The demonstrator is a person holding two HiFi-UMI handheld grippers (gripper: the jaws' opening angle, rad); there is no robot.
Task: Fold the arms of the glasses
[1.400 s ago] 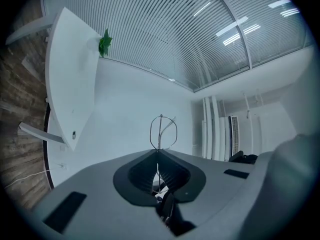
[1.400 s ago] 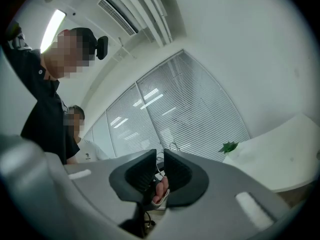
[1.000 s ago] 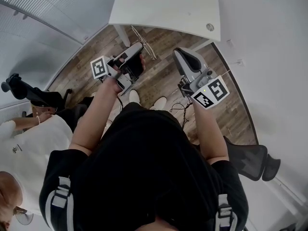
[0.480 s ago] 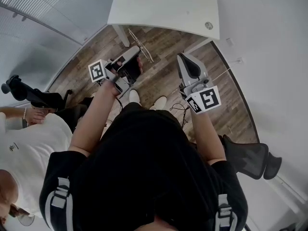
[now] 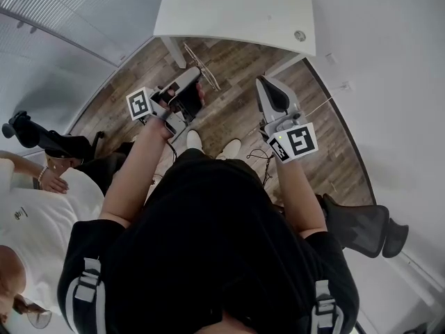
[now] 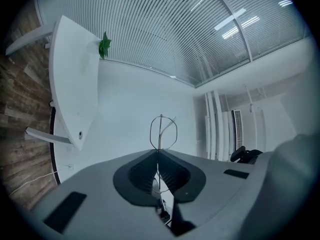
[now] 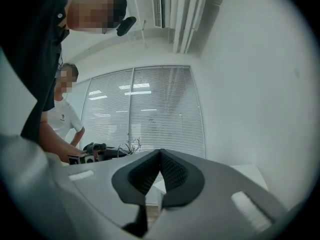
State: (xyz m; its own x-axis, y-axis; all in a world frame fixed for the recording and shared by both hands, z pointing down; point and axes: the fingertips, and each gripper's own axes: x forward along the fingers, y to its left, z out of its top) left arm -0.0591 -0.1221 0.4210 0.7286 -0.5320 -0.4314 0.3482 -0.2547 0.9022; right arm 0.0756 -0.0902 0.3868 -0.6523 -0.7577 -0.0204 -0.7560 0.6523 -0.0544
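Thin wire-frame glasses [image 6: 163, 130] stick out past the tips of my left gripper [image 6: 158, 151], which is shut on the frame; one rim loop and a thin arm show against the wall. In the head view the glasses [image 5: 207, 75] are faint lines beyond the left gripper [image 5: 195, 76], held in the air below the table edge. My right gripper [image 5: 260, 82] is a hand's width to the right, apart from the glasses. Its jaws are shut with nothing between them [image 7: 160, 151].
A white table [image 5: 236, 12] lies ahead with a small green plant [image 6: 104, 45] on it. Wooden floor is below. A person in white [image 5: 28, 214] sits at the left. Black office chairs stand at left [image 5: 42, 138] and right [image 5: 361, 228].
My right gripper has dropped a little and rolled, so its marker cube now faces differently. The left gripper and the glasses have stayed put. The seated person's arm has shifted.
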